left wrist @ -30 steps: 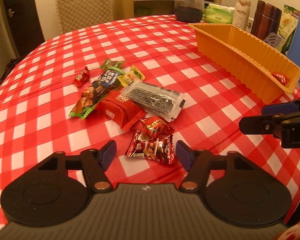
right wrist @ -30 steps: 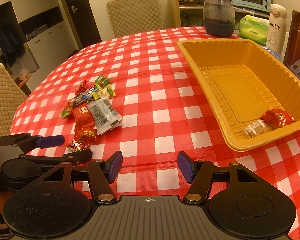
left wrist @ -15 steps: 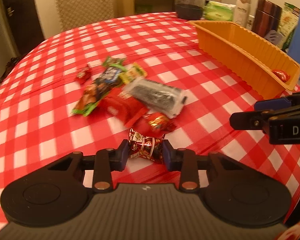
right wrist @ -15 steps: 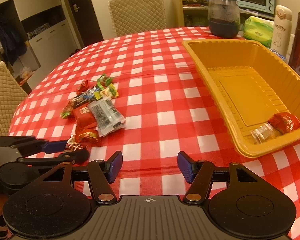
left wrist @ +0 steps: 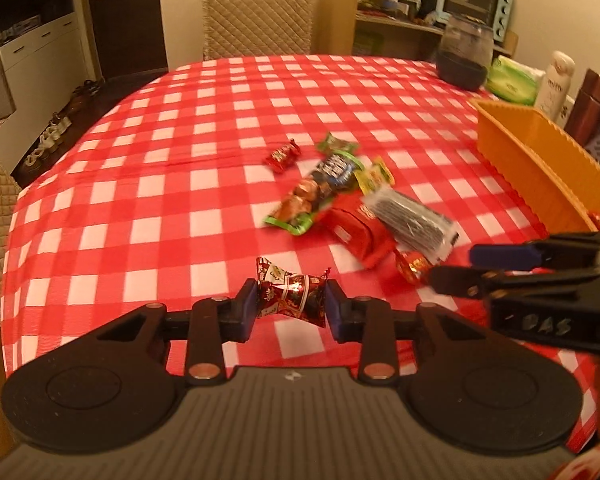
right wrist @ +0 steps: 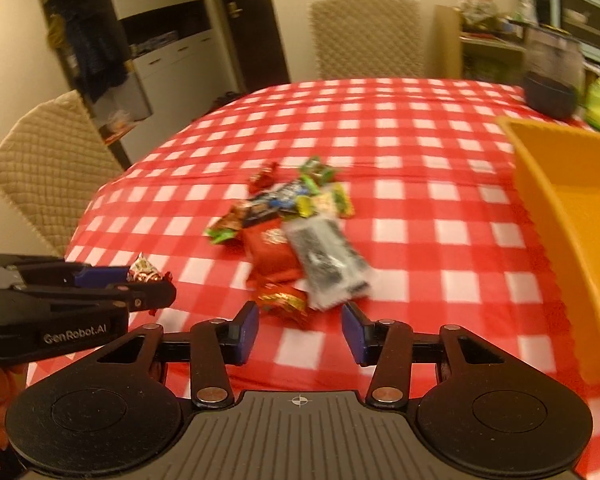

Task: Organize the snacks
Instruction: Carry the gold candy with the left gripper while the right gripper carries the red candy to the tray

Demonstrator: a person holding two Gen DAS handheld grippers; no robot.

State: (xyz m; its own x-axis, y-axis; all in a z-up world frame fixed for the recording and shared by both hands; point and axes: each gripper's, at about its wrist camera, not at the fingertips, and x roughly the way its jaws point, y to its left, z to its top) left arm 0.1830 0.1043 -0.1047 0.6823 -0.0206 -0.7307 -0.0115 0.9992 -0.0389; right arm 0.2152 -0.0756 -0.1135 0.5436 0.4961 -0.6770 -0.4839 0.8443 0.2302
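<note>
Your left gripper holds one candy; your right gripper is closing over the snack pile.

Left wrist view: your left gripper [left wrist: 291,307] is clamped on a red foil-wrapped candy [left wrist: 290,294], lifted clear of the checked table [left wrist: 140,208]. The remaining snack pile [left wrist: 352,204] lies ahead, with the orange tray [left wrist: 540,168] at the right edge and a red candy in its near corner. Your right gripper [left wrist: 452,268] reaches in from the right toward a small red candy [left wrist: 410,265].

Right wrist view: your right gripper's jaws have just been narrowing yet stand apart, nothing pressed between them; a red-and-gold candy [right wrist: 283,300] sits just ahead of the fingertips [right wrist: 249,322]. The tray lies to the right.
</note>
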